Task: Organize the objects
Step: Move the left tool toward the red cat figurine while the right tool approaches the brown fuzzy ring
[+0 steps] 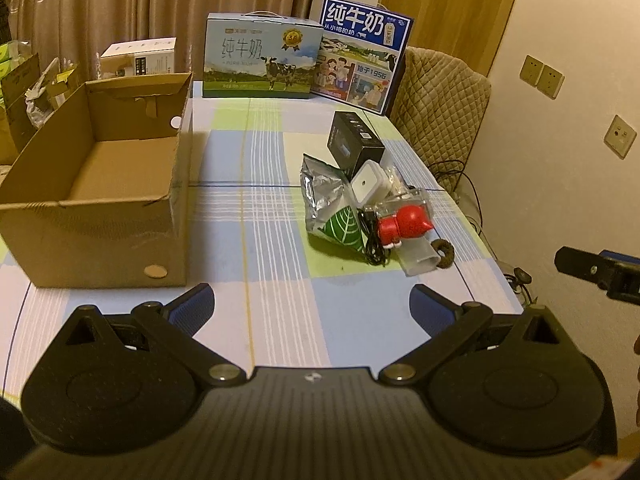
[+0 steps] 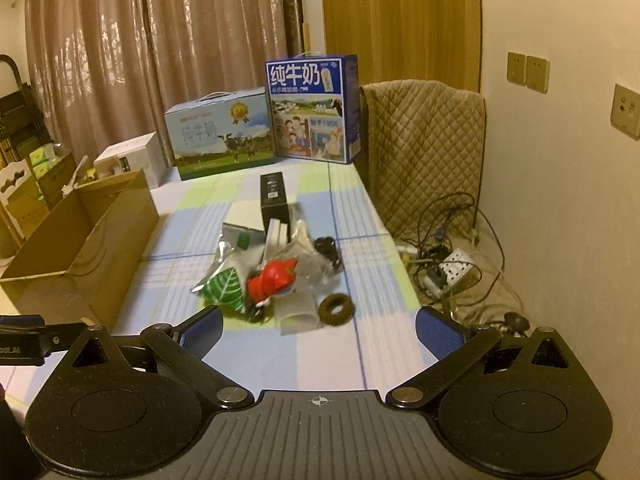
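Observation:
A heap of small objects lies on the checked tablecloth [image 1: 264, 240]: a black box [image 1: 354, 146], a white cube [image 1: 370, 186], a silver pouch with a green leaf [image 1: 334, 212], a red toy [image 1: 404, 224] in a clear case, a black cable [image 1: 374, 240] and a brown ring [image 1: 443, 254]. To the left stands an open, empty cardboard box [image 1: 100, 184]. My left gripper [image 1: 312, 306] is open, hovering short of the heap. My right gripper [image 2: 318, 328] is open too, just before the red toy [image 2: 272, 280] and brown ring [image 2: 337, 309].
Two milk cartons [image 1: 260, 62] [image 1: 360, 54] stand at the table's far edge. A quilted chair cover [image 2: 424, 144] sits right of the table, with cables and a power strip [image 2: 452, 268] on the floor. More boxes [image 2: 132, 158] are stacked at the back left.

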The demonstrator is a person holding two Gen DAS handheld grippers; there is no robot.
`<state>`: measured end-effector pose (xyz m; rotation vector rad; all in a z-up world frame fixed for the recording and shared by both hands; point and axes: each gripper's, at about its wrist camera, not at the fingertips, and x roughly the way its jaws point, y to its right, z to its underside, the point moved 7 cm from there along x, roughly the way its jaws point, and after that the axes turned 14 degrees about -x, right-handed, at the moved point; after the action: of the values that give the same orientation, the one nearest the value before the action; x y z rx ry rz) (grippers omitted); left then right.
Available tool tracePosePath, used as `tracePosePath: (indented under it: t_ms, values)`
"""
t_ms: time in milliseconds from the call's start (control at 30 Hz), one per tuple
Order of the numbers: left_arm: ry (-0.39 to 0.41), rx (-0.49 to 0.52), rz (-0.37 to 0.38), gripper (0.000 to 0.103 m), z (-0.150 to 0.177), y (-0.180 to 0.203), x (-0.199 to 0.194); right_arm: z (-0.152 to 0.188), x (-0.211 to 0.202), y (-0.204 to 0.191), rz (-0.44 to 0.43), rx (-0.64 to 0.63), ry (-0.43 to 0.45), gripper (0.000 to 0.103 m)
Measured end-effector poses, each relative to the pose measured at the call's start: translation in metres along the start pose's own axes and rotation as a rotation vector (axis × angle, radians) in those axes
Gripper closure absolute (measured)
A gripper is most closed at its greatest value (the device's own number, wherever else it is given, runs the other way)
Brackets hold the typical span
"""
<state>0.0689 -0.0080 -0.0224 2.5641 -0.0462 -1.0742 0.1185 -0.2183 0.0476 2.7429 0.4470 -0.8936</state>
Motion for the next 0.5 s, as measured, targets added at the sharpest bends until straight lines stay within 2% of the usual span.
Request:
tracePosePath:
  t_ms: [167,267,333,500]
  values:
    - [-0.01,0.024,-0.004,0.001,-0.01,0.006,0.024,-0.006,0.024,0.008,-0.019,-0.009,-0.003,0.004]
    - [-0.029,0.041,-0.007,0.001,-0.015,0.012,0.042,-0.007,0.041,0.012,-0.037,-0.002,-0.018,0.014]
    - [-0.035,0.055,-0.006,0.002,-0.017,0.016,0.054,-0.006,0.052,0.015,-0.042,0.006,-0.03,0.017]
    - [-0.063,0.119,0.04,0.01,-0.019,0.031,0.087,0.0,0.083,0.023,-0.054,0.018,-0.073,0.027]
